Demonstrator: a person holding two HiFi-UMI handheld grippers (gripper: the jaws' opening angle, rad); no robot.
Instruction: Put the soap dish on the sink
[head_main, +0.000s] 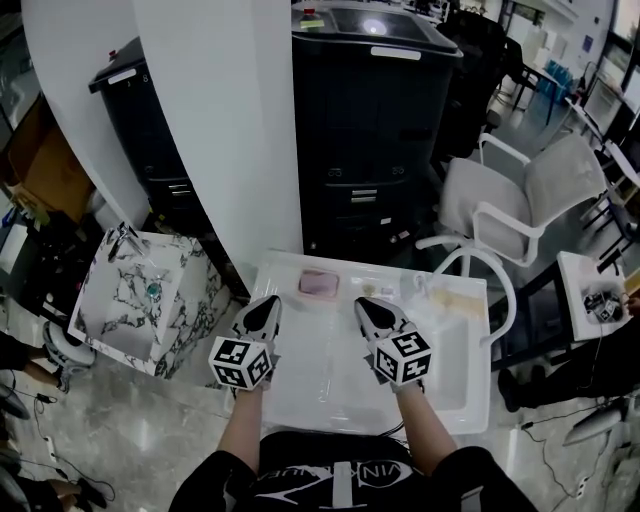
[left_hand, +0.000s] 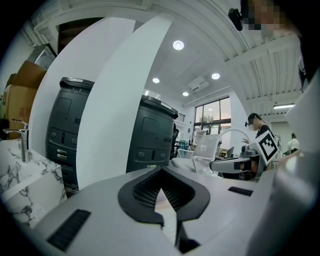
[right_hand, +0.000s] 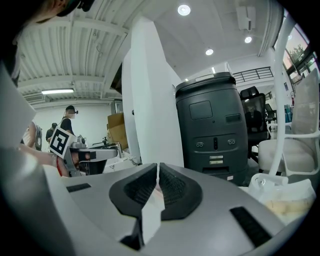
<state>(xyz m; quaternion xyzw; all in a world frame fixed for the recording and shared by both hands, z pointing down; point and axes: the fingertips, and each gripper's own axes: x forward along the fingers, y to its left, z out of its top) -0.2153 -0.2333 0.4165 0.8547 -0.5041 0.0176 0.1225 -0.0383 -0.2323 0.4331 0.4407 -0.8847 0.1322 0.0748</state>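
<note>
In the head view, a small pink soap dish (head_main: 318, 283) lies at the far edge of a white basin-like top (head_main: 330, 390). Both grippers hover over this top, just short of the dish. My left gripper (head_main: 268, 302) points at the dish's left side and my right gripper (head_main: 362, 303) at its right side; neither touches it. The left gripper view shows my left gripper (left_hand: 161, 171) with its tips together and nothing held. The right gripper view shows my right gripper (right_hand: 158, 167) shut and empty. A marble sink (head_main: 100, 325) with a tap stands to the left, on the floor side.
A white pillar (head_main: 220, 120) rises behind the top, with black cabinets (head_main: 370, 110) next to it. A white chair (head_main: 520, 200) stands at the right. A clear plastic bag with something yellowish (head_main: 452, 297) lies on the top's far right corner.
</note>
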